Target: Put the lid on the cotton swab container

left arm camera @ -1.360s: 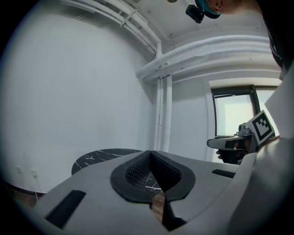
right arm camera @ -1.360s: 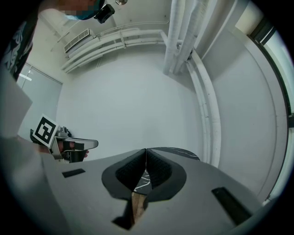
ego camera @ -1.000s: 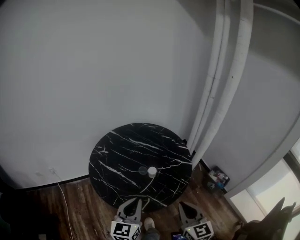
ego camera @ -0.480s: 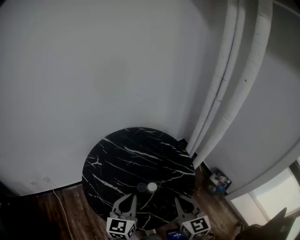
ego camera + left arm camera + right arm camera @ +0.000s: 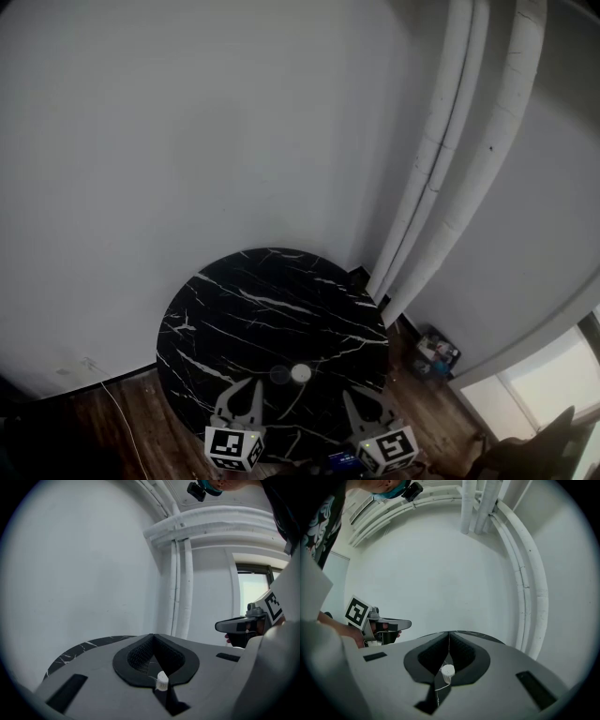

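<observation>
**A:** anything move?

**B:** yeah, my left gripper (image 5: 152, 635) and right gripper (image 5: 449, 633), both clenched on nothing, slid forward over the near edge of the round black marble table (image 5: 272, 300). The small white cotton swab container (image 5: 300, 373) sits near that edge, clear lid (image 5: 279, 375) just beside it.

Bare room, white wall (image 5: 187, 141), exposed pipes (image 5: 487, 141), wood floor (image 5: 131, 422)

the counter (image 5: 272, 309) was black with thin white veins. the cotton swab container (image 5: 300, 373) was white, the lid (image 5: 279, 375) a dim see-through grey. the floor (image 5: 131, 422) was brown wood-grain, the wall (image 5: 187, 141) pale grey.
</observation>
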A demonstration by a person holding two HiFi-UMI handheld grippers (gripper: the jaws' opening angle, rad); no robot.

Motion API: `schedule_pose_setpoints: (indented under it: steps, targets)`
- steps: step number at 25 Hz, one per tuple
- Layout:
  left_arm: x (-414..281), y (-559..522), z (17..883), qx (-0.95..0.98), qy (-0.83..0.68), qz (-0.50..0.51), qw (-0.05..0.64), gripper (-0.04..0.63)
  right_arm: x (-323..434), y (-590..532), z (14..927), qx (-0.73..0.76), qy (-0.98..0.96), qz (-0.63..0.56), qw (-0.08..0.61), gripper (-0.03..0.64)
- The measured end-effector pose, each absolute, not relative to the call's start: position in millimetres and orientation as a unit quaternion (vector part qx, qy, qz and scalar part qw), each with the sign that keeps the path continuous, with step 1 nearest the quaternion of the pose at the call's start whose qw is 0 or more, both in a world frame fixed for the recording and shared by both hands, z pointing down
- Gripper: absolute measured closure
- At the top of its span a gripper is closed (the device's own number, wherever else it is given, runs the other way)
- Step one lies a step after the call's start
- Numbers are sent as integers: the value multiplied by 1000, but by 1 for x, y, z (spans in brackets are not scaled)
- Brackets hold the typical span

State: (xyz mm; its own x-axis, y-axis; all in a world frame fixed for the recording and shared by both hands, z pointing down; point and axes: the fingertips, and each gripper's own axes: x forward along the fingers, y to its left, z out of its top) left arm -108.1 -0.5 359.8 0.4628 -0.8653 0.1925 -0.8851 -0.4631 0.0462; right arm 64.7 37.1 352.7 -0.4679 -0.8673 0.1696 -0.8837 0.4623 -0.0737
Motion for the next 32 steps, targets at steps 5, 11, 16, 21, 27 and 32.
schedule_pose_setpoints:
  steps: [5,11,16,21,27,32]
  targets:
    - [-108,-8,361,852,-514,71,67,581,64,32,360,510,-855,76,54,600]
    - [-112,-19,353,846,-525,63,65,582,56,16,345,502,-861,51,60,600]
    - [-116,-32,357,843,-531,62,68,581,54,1,347,493,-866,37,72,600]
    - [-115,-40,375,842,-529,70,77,582,60,-7,368,494,-863,64,82,600]
    - [-113,-52,396,839,-530,85,90,581,72,-17,394,499,-858,85,91,600]
    - [-114,-56,421,835,-529,106,108,581,65,-25,415,483,-861,115,109,600]
